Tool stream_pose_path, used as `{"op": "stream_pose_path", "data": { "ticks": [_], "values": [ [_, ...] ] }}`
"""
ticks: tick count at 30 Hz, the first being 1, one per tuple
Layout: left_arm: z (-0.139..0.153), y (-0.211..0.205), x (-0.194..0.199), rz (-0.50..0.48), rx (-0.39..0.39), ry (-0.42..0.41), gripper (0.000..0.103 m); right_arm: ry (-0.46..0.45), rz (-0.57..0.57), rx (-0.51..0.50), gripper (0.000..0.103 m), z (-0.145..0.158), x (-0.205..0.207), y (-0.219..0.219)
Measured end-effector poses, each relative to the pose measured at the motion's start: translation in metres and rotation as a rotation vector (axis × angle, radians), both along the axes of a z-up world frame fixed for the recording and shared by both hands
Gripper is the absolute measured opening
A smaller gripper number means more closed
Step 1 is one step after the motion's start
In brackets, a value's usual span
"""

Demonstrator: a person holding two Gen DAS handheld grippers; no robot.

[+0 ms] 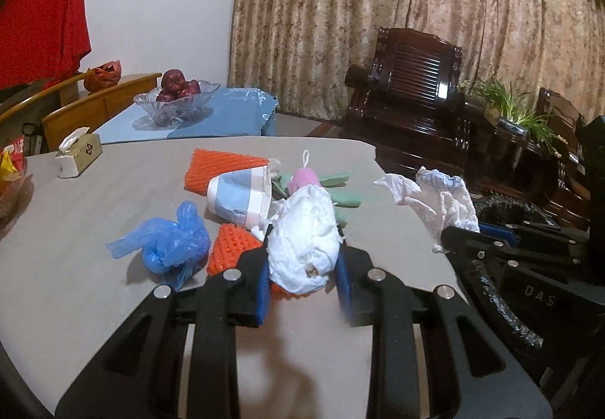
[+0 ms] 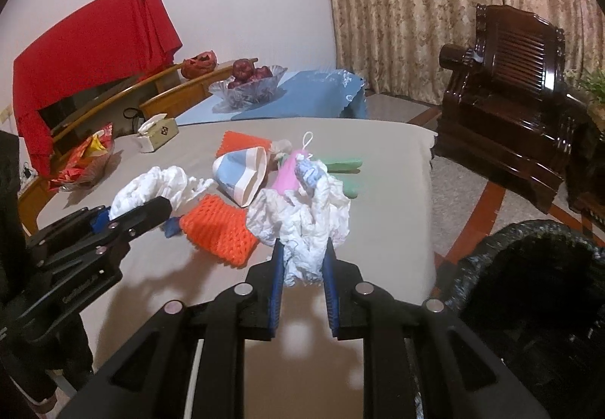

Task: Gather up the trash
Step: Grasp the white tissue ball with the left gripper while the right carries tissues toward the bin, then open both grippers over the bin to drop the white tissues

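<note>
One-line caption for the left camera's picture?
Left gripper holding a white paper wad above the littered table.

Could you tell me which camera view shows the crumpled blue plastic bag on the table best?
The left wrist view: the blue plastic bag lies whole and unobstructed beside an orange foam net. In the right wrist view only a small blue scrap shows behind the left gripper.

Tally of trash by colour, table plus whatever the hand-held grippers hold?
White: 2, a tissue wad in the left hand-held gripper, a crumpled tissue in the right hand-held gripper
Orange foam net: 2
Blue plastic bag: 1
Blue-and-white paper cup: 1
Pink item: 1
Green pieces: count unclear
Total: 7 plus the green
</note>
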State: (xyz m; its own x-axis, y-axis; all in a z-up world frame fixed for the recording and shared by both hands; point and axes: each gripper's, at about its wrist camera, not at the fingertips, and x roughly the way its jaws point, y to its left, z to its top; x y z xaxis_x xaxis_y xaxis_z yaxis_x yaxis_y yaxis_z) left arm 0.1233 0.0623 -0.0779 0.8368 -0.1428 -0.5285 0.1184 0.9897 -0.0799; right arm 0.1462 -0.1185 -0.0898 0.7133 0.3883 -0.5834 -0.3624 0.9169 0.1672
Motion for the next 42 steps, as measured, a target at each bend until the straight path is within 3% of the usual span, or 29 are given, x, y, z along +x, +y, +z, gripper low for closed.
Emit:
{"op": "stream_pose_path", "data": {
  "ticks": [11,22,32,42],
  "values": [
    [0.013,-0.036,-0.016,-0.08,0.009,-0.011,0.027,-0.036,-0.064,0.01,0.019,0.019,-0.032,-0.029],
    [0.018,-0.109,-0.02,-0.248,-0.005,-0.028,0.027,-0.044,-0.244,0.005,0.019,0.02,-0.065,-0.11],
    [0.002,-0.19,-0.015,-0.412,-0.026,0.0,0.027,-0.015,-0.409,-0.016,0.019,0.006,-0.093,-0.178],
    [-0.028,-0.241,-0.002,-0.481,-0.005,0.055,0.027,0.03,-0.49,-0.026,0.019,-0.015,-0.105,-0.215]
  ]
}}
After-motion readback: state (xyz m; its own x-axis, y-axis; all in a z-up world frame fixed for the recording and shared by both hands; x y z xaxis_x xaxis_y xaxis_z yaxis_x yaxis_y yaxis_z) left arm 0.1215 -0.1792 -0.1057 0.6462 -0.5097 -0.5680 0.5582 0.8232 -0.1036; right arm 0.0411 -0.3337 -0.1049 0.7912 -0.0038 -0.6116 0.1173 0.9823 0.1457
